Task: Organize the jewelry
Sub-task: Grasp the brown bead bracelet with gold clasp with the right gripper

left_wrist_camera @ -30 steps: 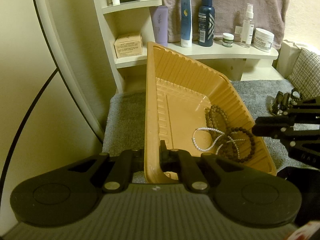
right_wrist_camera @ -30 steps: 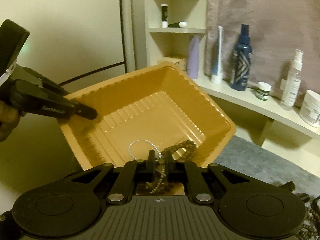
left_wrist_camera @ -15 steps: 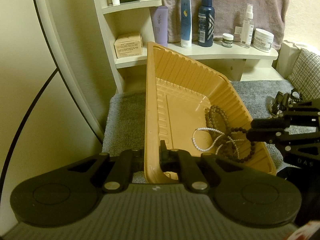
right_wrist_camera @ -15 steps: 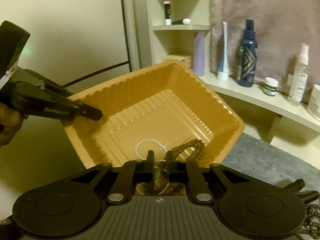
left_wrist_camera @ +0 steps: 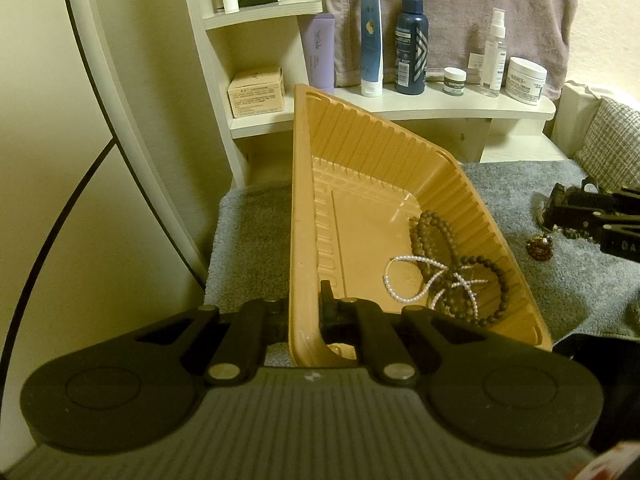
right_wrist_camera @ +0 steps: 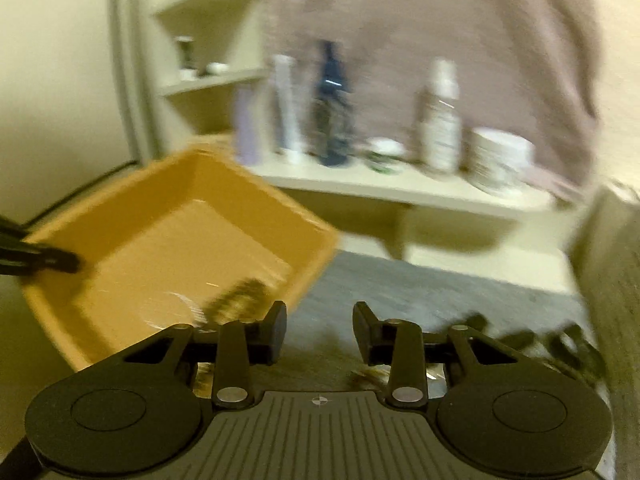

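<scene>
Grey carpeted surface (left_wrist_camera: 520, 184) fills the lower half of the left wrist view, with a cream shelf unit (left_wrist_camera: 440, 106) behind it at 12 o'clock carrying bottles, tubes and jars in front of a hung mauve towel (left_wrist_camera: 460, 8). Orange ribbed plastic tray (left_wrist_camera: 380, 152) sits at centre, tilted, one wall raised on edge. Left gripper (left_wrist_camera: 306, 308) at 6 o'clock is pinched narrow on the tray's near rim, one finger inside the wall, one outside. Right gripper (right_wrist_camera: 320, 326) stands over bare carpet at 3 o'clock of the tray, off its right-hand corner; its jaws have just been opening and stand part-wide with nothing between them. The right wrist view is heavily motion-blurred. Inside the tray, toward its low corner at 5 o'clock: a dark wooden bead strand (left_wrist_camera: 434, 232) heaped in loops, and a thin white pearl strand (left_wrist_camera: 404, 280) lying across it, touching. On the carpet at 3 o'clock, beside the right gripper's fingers, a small brown beaded piece (left_wrist_camera: 540, 246); more dark pieces near it, too blurred to identify.
</scene>
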`<act>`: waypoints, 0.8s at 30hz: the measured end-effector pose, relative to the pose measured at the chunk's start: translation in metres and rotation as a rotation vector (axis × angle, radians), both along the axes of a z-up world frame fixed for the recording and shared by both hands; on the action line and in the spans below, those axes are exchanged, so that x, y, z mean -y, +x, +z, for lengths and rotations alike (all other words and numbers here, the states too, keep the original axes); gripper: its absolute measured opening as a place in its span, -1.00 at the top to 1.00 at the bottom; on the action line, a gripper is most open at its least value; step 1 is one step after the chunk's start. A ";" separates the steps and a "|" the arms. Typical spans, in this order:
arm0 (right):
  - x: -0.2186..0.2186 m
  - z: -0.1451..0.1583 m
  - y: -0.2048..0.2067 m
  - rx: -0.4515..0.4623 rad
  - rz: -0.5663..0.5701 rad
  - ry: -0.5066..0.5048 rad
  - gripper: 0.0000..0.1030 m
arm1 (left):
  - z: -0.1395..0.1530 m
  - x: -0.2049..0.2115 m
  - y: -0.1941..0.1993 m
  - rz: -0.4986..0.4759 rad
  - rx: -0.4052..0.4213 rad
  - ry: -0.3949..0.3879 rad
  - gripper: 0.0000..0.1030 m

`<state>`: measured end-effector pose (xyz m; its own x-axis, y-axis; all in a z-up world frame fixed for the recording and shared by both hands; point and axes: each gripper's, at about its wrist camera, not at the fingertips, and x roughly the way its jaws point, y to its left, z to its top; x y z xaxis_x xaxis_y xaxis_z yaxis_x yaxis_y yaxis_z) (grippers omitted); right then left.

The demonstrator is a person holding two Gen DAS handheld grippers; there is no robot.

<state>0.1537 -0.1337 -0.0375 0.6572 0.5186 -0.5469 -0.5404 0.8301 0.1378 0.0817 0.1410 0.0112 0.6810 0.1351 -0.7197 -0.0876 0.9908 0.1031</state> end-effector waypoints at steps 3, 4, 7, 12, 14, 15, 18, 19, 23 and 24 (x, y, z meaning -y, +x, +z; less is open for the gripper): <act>0.013 -0.008 0.005 -0.025 -0.057 -0.026 0.28 | 0.000 0.000 0.000 -0.001 -0.001 0.001 0.88; 0.016 -0.011 0.006 -0.033 -0.069 -0.036 0.28 | 0.000 0.001 0.001 -0.002 0.000 0.003 0.88; 0.019 -0.020 0.007 -0.048 -0.076 -0.057 0.28 | 0.001 0.001 0.002 0.000 0.000 0.001 0.88; 0.014 -0.032 0.008 -0.075 -0.061 -0.071 0.29 | 0.001 0.001 0.002 -0.001 0.000 0.000 0.88; 0.013 -0.037 0.010 -0.082 -0.057 -0.075 0.29 | 0.001 0.000 0.001 0.000 -0.001 -0.001 0.88; 0.012 -0.039 0.012 -0.087 -0.056 -0.076 0.30 | 0.001 0.000 0.001 0.000 -0.001 0.000 0.88; 0.011 -0.042 0.016 -0.098 -0.063 -0.075 0.45 | 0.000 0.000 0.002 -0.001 -0.003 0.002 0.89; 0.010 -0.043 0.017 -0.100 -0.068 -0.075 0.49 | 0.000 0.000 0.002 -0.002 -0.004 0.002 0.89; 0.008 -0.045 0.023 -0.105 -0.082 -0.079 0.56 | 0.000 0.000 0.002 -0.001 -0.004 0.002 0.89; 0.007 -0.046 0.025 -0.106 -0.082 -0.081 0.58 | 0.000 0.000 0.002 -0.002 -0.004 0.002 0.89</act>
